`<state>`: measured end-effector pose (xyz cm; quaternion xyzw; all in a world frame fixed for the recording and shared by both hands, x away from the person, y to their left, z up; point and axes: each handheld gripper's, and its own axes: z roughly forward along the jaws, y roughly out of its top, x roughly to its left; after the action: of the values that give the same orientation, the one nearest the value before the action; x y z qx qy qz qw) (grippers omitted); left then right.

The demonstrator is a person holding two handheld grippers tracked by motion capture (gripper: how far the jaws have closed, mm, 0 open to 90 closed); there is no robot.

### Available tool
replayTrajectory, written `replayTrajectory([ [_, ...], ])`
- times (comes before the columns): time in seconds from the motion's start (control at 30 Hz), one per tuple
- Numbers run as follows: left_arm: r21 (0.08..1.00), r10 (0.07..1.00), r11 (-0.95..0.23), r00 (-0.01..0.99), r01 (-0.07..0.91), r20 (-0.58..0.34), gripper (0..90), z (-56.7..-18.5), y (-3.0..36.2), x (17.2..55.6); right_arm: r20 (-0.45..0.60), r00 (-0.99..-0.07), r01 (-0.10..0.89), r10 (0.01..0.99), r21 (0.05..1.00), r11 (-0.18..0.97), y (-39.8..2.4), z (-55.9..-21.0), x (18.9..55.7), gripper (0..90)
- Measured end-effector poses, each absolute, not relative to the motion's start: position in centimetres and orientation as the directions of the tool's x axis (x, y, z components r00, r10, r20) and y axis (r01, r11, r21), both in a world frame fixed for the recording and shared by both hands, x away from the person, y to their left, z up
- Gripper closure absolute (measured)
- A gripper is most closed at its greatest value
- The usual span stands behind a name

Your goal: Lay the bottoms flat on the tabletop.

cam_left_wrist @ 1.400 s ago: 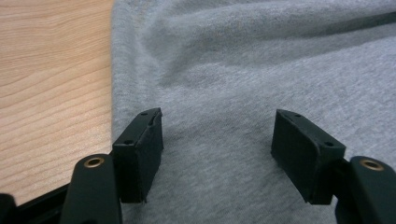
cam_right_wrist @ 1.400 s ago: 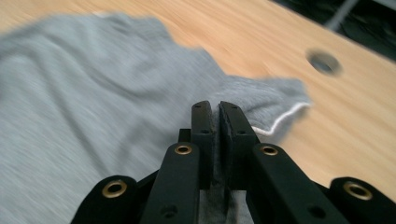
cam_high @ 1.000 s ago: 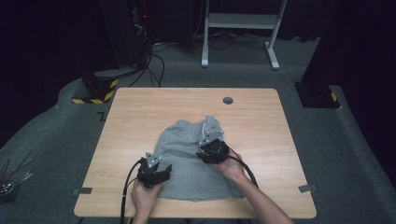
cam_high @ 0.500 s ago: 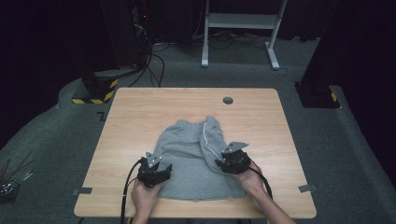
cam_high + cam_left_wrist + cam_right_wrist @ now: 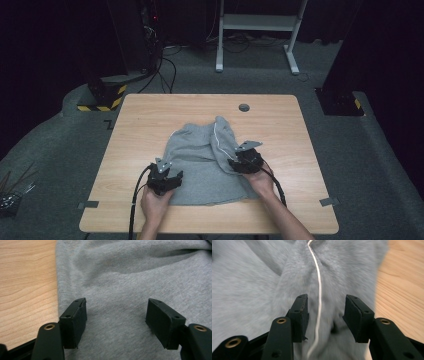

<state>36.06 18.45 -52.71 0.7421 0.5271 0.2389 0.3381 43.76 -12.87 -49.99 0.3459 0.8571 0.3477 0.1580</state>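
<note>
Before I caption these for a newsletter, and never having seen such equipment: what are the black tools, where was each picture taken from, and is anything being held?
A person sits at a wooden table holding a hand-operated claw in each hand. The wide picture comes from a fixed camera overhead; there the left claw shows at the left and the right claw at the right. The two close-ups come from cameras riding on each claw, looking along its black jaws. A grey garment with a white stripe lies crumpled on the table. Both claws are open over the cloth; the right claw straddles the stripe. Nothing is gripped.
</note>
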Motion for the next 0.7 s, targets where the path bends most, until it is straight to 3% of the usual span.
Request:
replayTrajectory([
  [0.3,0.754,0.944,-0.216,0.330,0.621,-0.002,33.3,-52.7,18.5,36.1,0.037,-0.683,0.500,0.729,0.752,0.430,-19.1,-48.5,40.3,53.5],
  [0.47,0.754,0.944,-0.215,0.330,0.621,-0.002,33.3,-52.7,18.5,36.1,0.105,-0.671,0.558,0.734,0.723,0.407,-20.0,-50.5,40.0,50.2],
  [0.7,0.753,0.944,-0.216,0.331,0.621,-0.003,33.3,-52.7,18.5,36.1,0.118,-0.664,0.576,0.738,0.711,0.404,-19.9,-51.5,40.0,45.6],
])
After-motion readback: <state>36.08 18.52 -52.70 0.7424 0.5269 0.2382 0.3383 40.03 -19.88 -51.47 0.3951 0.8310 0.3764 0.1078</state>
